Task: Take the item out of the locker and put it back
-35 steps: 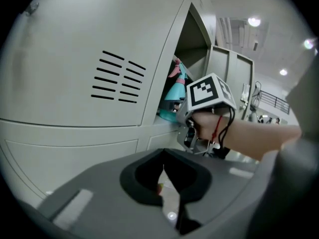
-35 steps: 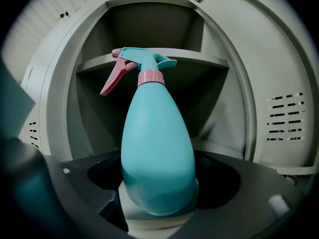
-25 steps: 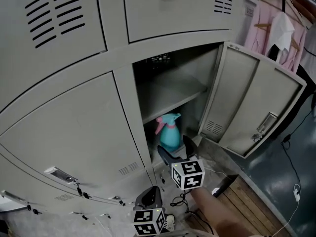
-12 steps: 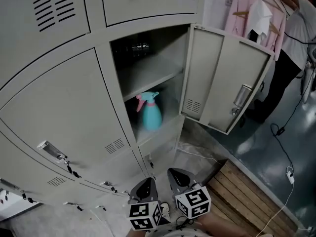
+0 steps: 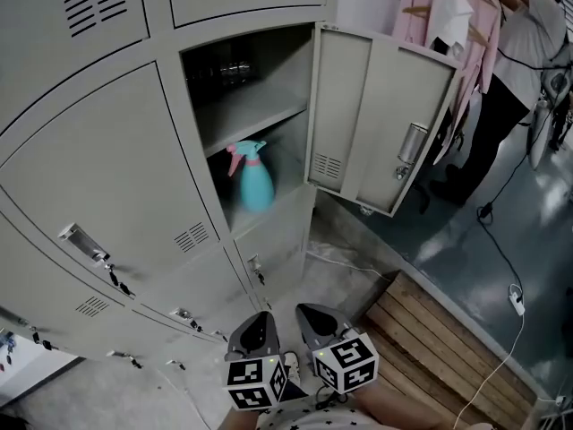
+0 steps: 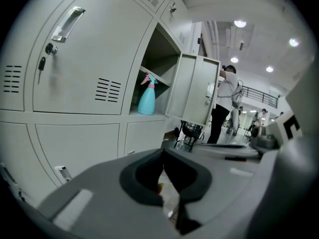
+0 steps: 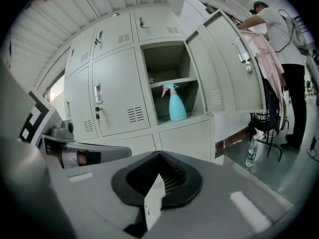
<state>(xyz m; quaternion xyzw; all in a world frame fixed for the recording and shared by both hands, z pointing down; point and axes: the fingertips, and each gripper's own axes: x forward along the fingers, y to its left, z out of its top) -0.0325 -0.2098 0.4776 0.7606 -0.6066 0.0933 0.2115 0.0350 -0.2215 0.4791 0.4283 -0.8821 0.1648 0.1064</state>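
- The right gripper (image 5: 315, 316) reached up a second ago with its jaws wide, just below the spray bottle (image 5: 253, 179). It has now come back to 6 o'clock of the head view, and its jaws have closed with nothing from the locker in them.
- The spray bottle has stayed put. It stands upright on the floor of the open locker compartment (image 5: 269, 72), under the shelf (image 5: 255, 119) and close to the left wall. Its body is teal, with the pink trigger at its 10 o'clock.
- In the right gripper view the two dark pads are pressed together. A small white patch (image 7: 153, 199) shows low in the seam, and I cannot tell whether it is a slip of paper or light through a gap.
- The left gripper (image 5: 257, 330) hangs just beside the right one, at its 9 o'clock. Its jaw tips meet and hold nothing.
- Both grippers are well apart from the bottle, which lies at their 12 o'clock.
- The door (image 5: 380, 119) hangs swung open at 3 o'clock of the bottle, with its handle (image 5: 410, 141) facing outward.
- A wooden pallet (image 5: 448, 348) lies on the floor at 3 o'clock of the grippers.
- A person (image 5: 515, 61) stands at 1 o'clock of the head view, reaching toward a pink garment (image 7: 264, 63).
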